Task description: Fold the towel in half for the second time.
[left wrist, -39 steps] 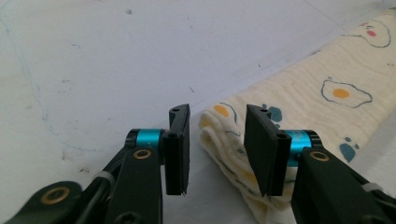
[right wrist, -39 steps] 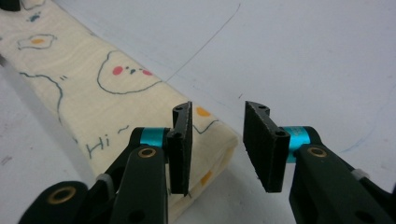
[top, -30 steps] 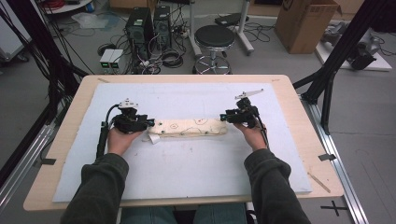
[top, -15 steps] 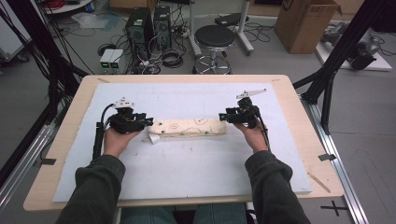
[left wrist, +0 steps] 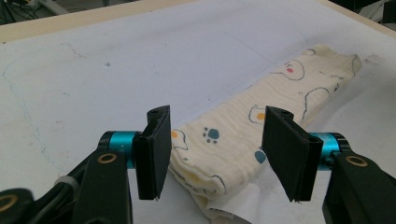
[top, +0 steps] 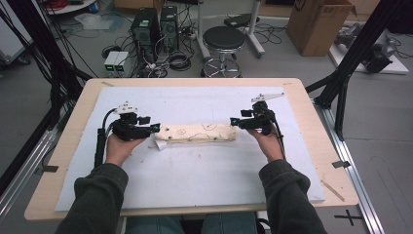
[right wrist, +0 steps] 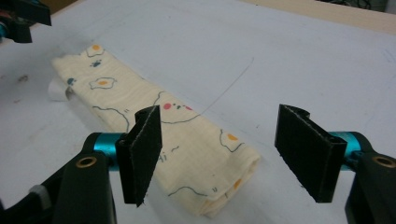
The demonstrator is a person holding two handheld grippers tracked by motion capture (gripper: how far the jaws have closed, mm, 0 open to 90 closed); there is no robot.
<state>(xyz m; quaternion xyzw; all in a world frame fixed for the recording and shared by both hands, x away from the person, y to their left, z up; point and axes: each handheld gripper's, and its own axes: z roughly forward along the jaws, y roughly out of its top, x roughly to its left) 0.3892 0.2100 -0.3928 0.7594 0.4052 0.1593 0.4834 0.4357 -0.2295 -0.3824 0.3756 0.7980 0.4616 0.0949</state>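
— What is on the desk [top: 311, 146]?

— A folded cloth [top: 197, 133] lies in the middle of a white mat [top: 204, 170]. The cloth is cream, with little fried eggs and paw prints on it. It is folded into a long, thin strip that runs from 9 o'clock to 3 o'clock.

— Where are the two grippers?

— The left gripper [top: 152, 128] is at the 9 o'clock end of the cloth. The right gripper [top: 235, 122] is at the 3 o'clock end. A hand holds each one, and they point at each other along the strip.

— Is the left gripper holding the cloth?

— No. In the left gripper view the left gripper [left wrist: 215, 154] has its jaws wide apart. The end of the cloth [left wrist: 261, 121] lies flat between them and they do not pinch it. A small white tag [left wrist: 233, 205] sticks out from under that end.

— And the right one?

— It is let go too. In the right gripper view the right gripper [right wrist: 219, 156] has its jaws spread wide. The folded end of the cloth [right wrist: 154, 116] lies on the mat between them, closer to the jaw at 9 o'clock. Far off at 10 o'clock, a bit of the left gripper [right wrist: 21, 18] shows.
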